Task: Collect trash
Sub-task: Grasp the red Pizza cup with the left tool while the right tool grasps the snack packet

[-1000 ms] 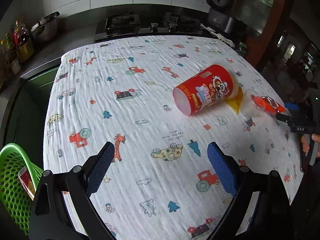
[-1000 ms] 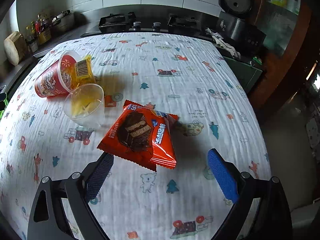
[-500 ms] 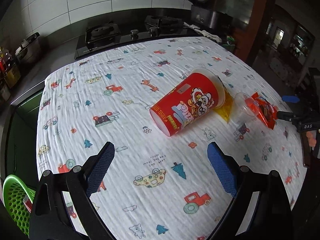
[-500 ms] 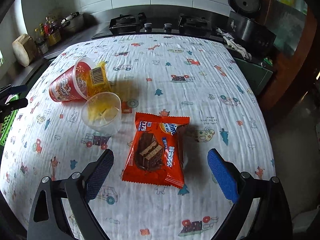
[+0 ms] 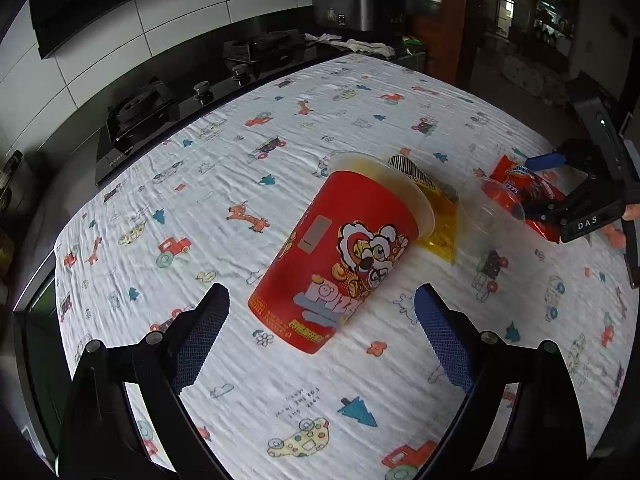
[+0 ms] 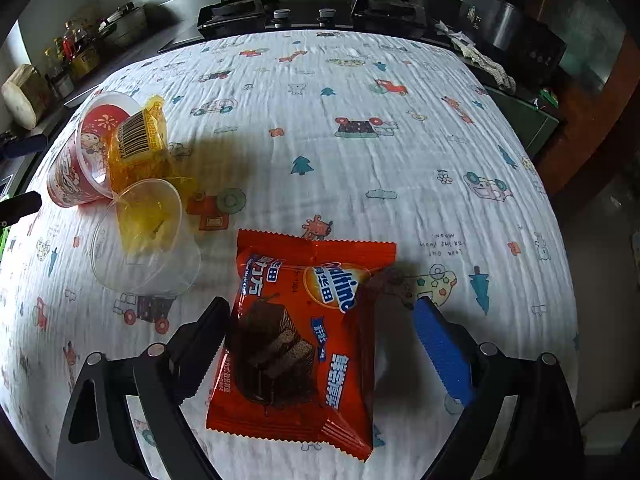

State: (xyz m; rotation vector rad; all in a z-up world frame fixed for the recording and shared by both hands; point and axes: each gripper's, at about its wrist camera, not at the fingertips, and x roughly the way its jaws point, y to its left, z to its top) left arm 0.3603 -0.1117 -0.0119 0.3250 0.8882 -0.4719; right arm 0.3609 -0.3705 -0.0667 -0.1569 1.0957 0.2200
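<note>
Both claws moved closer: left claw (image 5: 320, 320) spread before the red paper cup (image 5: 340, 256); right claw (image 6: 320, 340) closing around the orange wafer packet (image 6: 298, 336), pads not pressing, near bench (image 6: 360, 152) front edge.

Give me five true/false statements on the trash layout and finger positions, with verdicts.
1. The red paper cup lies on its side. True.
2. The orange snack wrapper sits between the right gripper fingers. True; they are closing, not yet pressing it.
3. The left gripper is shut on the cup. False; it is open, short of the cup.
4. The clear plastic cup stands upright. False; it lies tipped.
5. The yellow wrapper pokes out of the red cup's mouth. True.
</note>
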